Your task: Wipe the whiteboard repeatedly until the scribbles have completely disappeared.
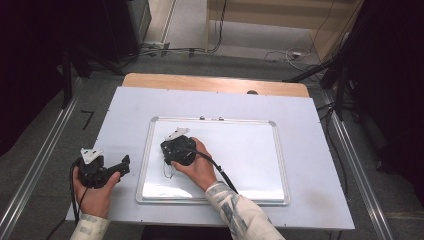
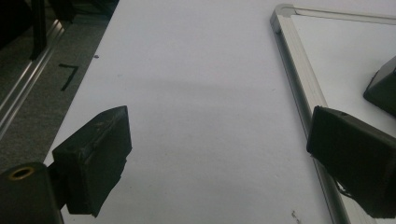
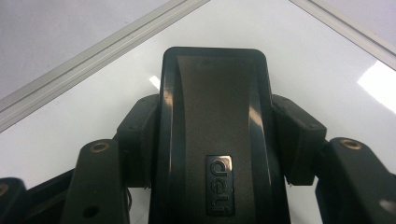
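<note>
On the whiteboard, near its left edge, the right gripper clamps a black whiteboard eraser. The left gripper, jaws wide, sits just left of the whiteboard.

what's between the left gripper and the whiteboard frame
Nothing: bare pale table sheet. In the left gripper view the open jaws of the left gripper frame empty surface, with the whiteboard frame at the right, one jaw over it.
</note>
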### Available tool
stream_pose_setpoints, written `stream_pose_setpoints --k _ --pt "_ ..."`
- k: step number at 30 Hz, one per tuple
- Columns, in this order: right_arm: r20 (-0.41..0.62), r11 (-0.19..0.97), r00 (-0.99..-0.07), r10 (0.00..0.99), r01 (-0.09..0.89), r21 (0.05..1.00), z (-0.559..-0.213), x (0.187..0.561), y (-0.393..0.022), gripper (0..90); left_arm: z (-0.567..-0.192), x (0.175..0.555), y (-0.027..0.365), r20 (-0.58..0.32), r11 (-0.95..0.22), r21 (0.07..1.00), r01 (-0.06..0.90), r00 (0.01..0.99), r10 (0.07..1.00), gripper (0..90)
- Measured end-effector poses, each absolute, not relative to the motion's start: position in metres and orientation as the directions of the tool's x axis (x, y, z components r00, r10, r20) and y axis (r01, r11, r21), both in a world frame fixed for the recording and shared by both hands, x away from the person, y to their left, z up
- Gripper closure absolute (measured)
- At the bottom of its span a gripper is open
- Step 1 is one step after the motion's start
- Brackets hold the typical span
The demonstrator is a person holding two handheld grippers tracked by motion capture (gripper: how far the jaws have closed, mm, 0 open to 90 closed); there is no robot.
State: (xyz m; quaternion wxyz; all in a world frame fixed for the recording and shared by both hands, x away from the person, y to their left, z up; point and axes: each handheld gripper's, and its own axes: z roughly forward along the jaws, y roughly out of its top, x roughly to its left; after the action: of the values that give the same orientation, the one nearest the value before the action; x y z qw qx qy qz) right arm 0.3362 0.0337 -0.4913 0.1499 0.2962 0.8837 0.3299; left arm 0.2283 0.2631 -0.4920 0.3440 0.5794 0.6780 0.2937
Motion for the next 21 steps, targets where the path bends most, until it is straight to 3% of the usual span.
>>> stream_pose_setpoints --k 10,16,21 --pt "-0.077 0.644 -0.829 0.553 0.367 0.671 -0.493 0.302 0.043 39.1 -0.492 0.228 0.261 -0.124 0.154 0.797 0.584 -0.093 0.988 7.0" --pt "-0.076 0.607 -0.779 0.622 0.419 0.675 -0.493 0.323 0.031 39.1 -0.492 0.228 0.262 -0.123 0.155 0.798 0.583 -0.095 0.988 7.1" --pt "-0.077 0.619 -0.797 0.599 0.400 0.676 -0.493 0.314 0.030 39.1 -0.493 0.229 0.262 -0.122 0.153 0.796 0.586 -0.092 0.988 7.1"
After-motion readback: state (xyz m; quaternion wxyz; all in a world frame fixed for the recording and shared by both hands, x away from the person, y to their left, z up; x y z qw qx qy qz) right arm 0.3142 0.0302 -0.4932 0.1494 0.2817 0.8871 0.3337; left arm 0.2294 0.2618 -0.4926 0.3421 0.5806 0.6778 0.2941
